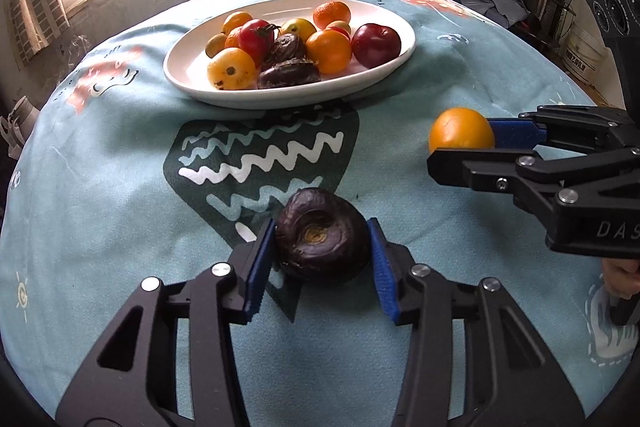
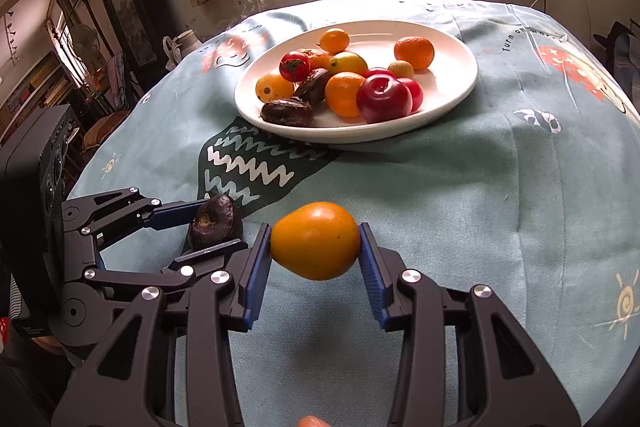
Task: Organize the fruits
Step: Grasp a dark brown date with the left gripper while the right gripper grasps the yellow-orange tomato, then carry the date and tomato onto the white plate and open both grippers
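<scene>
A dark, wrinkled water chestnut (image 1: 322,235) lies on the blue cloth, and my left gripper (image 1: 320,223) has its blue pads pressed against both of its sides. The right wrist view shows the same chestnut (image 2: 214,221) between the left gripper's (image 2: 218,227) fingers. My right gripper (image 2: 315,227) is shut on a yellow-orange fruit (image 2: 316,241), held a little above the cloth. From the left wrist view, that fruit (image 1: 460,129) and the right gripper (image 1: 460,143) are at the right. A white plate (image 1: 184,67) further back holds several fruits.
The plate (image 2: 452,67) carries oranges, a red plum (image 2: 384,97), a tomato (image 2: 295,65) and two more dark chestnuts. The cloth-covered table (image 2: 500,207) runs up to a wall under a bright window. Furniture and clutter stand around the table's edges.
</scene>
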The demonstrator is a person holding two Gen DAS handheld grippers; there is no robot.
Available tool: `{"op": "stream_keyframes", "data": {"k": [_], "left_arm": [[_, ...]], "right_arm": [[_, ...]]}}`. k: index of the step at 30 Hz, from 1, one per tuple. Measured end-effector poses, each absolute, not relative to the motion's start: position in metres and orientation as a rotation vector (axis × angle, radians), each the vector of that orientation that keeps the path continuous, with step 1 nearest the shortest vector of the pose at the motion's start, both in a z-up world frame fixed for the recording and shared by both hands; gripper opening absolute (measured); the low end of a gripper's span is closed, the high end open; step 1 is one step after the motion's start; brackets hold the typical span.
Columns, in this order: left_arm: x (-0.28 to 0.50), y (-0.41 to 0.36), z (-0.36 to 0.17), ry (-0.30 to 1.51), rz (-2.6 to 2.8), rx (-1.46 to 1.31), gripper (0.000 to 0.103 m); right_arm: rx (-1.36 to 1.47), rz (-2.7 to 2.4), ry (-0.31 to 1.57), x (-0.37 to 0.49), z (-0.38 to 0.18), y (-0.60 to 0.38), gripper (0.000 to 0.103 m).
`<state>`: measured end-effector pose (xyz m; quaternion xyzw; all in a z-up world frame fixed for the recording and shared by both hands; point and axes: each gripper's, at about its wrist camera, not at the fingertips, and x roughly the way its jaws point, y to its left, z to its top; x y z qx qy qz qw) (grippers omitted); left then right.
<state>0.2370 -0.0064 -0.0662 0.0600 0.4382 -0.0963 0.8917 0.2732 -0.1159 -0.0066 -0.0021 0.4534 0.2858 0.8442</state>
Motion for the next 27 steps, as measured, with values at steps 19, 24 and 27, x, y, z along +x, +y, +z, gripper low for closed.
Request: {"op": "stream_keyframes", "data": {"k": [19,24,27], "left_arm": [[0.246,0.008,-0.006,0.784,-0.196,0.049,0.045],[0.3,0.019,0.015,0.754,-0.155,-0.007,0.045],[0.337,0.023,0.014,0.767,-0.127,-0.019,0.045]], "right_arm": [[0.081,0.652,0.777,0.276,0.035,-0.127,0.043],[0.092,0.584,0.726,0.327,0.046,-0.127,0.043],[0.117,0.557,0.732,0.361,0.044,-0.126,0.044]]}}
